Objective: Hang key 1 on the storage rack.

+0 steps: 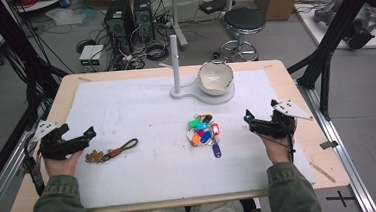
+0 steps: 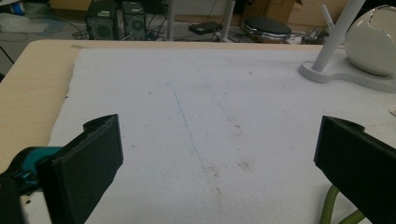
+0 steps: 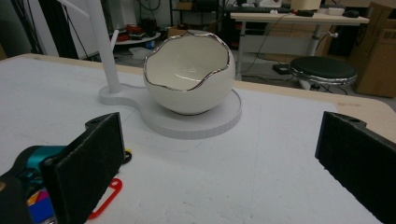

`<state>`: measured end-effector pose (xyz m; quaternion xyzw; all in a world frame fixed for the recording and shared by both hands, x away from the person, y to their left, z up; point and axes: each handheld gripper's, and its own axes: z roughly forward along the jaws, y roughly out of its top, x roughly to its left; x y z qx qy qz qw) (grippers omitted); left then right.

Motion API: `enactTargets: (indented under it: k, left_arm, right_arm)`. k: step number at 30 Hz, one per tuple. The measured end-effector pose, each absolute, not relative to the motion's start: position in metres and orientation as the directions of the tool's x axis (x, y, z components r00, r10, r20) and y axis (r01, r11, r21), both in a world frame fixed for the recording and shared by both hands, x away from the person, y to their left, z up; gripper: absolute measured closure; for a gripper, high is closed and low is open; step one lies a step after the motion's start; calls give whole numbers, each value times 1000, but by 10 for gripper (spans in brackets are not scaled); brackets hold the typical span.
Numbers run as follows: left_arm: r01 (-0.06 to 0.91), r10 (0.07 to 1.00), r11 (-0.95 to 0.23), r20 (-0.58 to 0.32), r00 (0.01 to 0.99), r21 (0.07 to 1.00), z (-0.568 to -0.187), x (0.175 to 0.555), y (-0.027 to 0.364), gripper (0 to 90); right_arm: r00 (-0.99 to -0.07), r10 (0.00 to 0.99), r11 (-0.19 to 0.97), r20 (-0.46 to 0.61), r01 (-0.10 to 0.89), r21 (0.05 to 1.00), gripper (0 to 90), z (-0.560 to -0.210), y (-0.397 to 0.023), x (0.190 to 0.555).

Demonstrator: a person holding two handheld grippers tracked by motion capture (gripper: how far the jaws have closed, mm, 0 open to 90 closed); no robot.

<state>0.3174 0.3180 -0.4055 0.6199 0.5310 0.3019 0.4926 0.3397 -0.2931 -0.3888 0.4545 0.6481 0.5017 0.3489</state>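
The white eggshell-shaped ceramic bowl with a silver jagged rim (image 1: pixel 215 77) is sitting on the round end of a flat white stand with an upright white post (image 1: pixel 174 57), toward 12 o'clock on the white foam mat (image 1: pixel 141 109). In the right gripper view, the visible part of its interior is holding nothing.

The left gripper (image 1: pixel 75 140) is resting at 9 o'clock on the mat with its jaws spread wide, nothing between them. The olive-green cord loop with small brown charms (image 1: pixel 110 152) is lying just beside it, toward 3 o'clock from its tips — long axis running from 8 to 2 o'clock, loop end pointing toward 2. In the left gripper view the cord (image 2: pixel 332 210) is being cut off by the jaw at the lower edge.

The right gripper (image 1: pixel 251 120) is resting at 3 o'clock, jaws likewise spread and gripping nothing. The cluster of multicoloured plastic key tags (image 1: pixel 204 131) is lying near the mat centre — individual tags are overlapping and hard to count. One blue tag is pointing toward 6 o'clock.
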Motion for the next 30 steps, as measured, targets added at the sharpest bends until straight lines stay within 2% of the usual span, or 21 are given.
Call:
enactTargets:
  k: [16, 30]
  left_arm:
    - [376, 953, 40, -149, 264, 926, -406, 318, 317, 17]
    - [400, 938, 0, -139, 319, 917, -406, 316, 306, 17]
  right_arm:
    - [-365, 931, 114, -17, 247, 962, 4, -391, -289, 342]
    - [-391, 920, 130, -19, 262, 956, 5, -393, -286, 342]
